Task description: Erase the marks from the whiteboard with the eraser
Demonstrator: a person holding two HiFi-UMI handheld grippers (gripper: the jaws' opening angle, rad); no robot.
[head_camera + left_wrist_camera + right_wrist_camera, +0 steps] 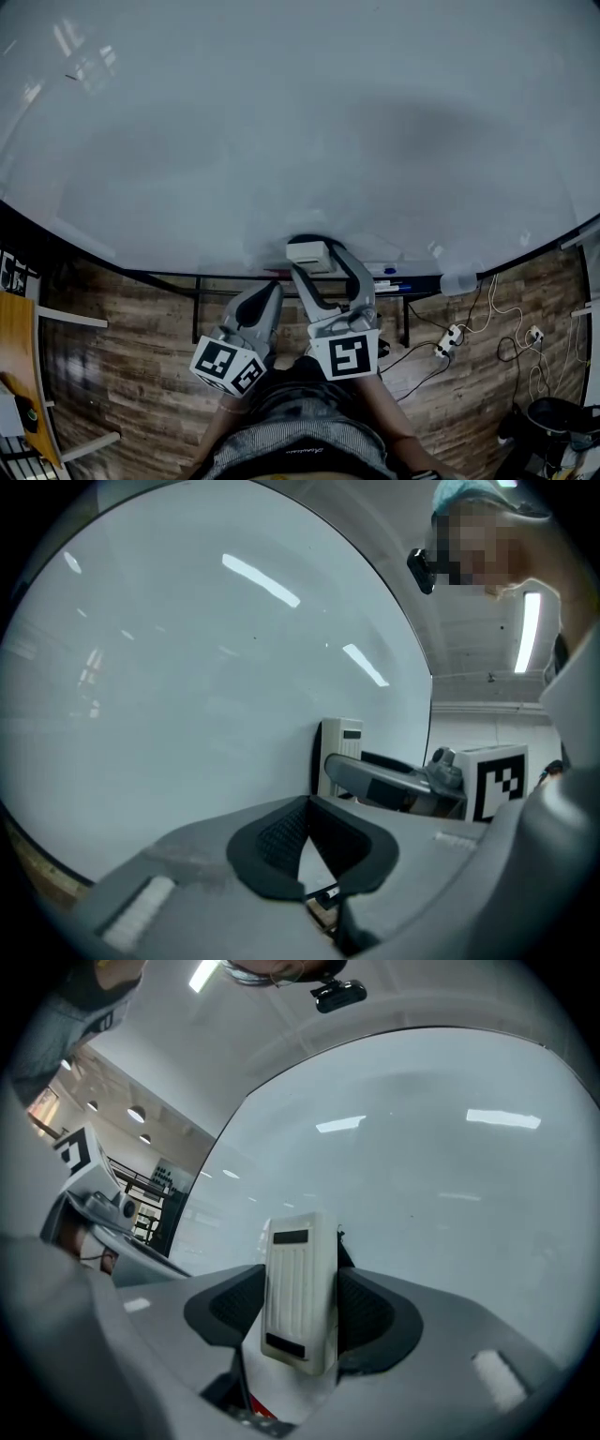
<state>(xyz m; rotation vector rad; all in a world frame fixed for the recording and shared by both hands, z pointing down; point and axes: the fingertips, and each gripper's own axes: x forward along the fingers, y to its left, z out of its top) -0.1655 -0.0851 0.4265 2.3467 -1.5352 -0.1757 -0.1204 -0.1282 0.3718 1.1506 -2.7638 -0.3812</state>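
Whiteboard (281, 141) — right gripper (302, 1312) clamps eraser (300, 1274).

The whiteboard (281, 122) is seen to be smooth and glossy, with ceiling lights mirrored in it. The eraser (300, 1288) is made of cream plastic, its back ribbed and matt. The left gripper (309, 847) and the right gripper (300, 1314) are moulded in matt grey plastic, and their pads (279, 834) are faced with a black, finely ridged, rubber-like material. The floor (141, 319) below the whiteboard is laid in wood-grain planks with a dull finish
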